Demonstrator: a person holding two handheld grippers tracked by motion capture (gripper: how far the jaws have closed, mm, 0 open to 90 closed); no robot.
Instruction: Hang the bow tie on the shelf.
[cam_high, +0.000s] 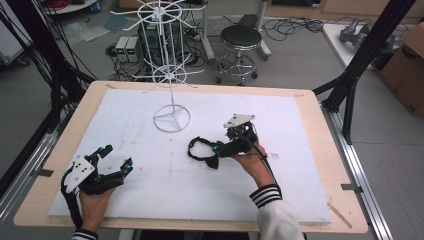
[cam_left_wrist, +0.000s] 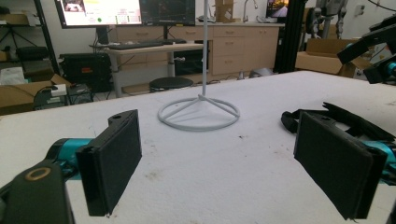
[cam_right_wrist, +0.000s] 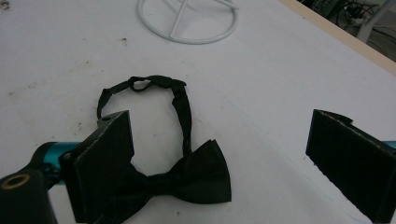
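My left tongs rest low over the near left part of the white tabletop, held in my left hand, with the jaws spread wide and nothing between them; in the left gripper view the two black pads stand far apart with bare white surface between. My right tongs sit toward the middle of the tabletop, held in my right hand, whose sleeve cuff is striped black and white. Their jaws are also spread, pinching nothing. A black bow tie lies flat on the tabletop just in front of the right tongs: in the right gripper view its bow sits between the two jaws, closer to the left one, which covers part of one wing, while its thin neck strap loops away from the bow toward the far side. I cannot tell whether that jaw touches the fabric. In the high view the bow tie lies just left of the right tongs, near the middle of the tabletop. Beyond it stands a white wire display rack on a round ring base, upright, well apart from both tongs. A round black stool stands on the floor beyond the far edge.
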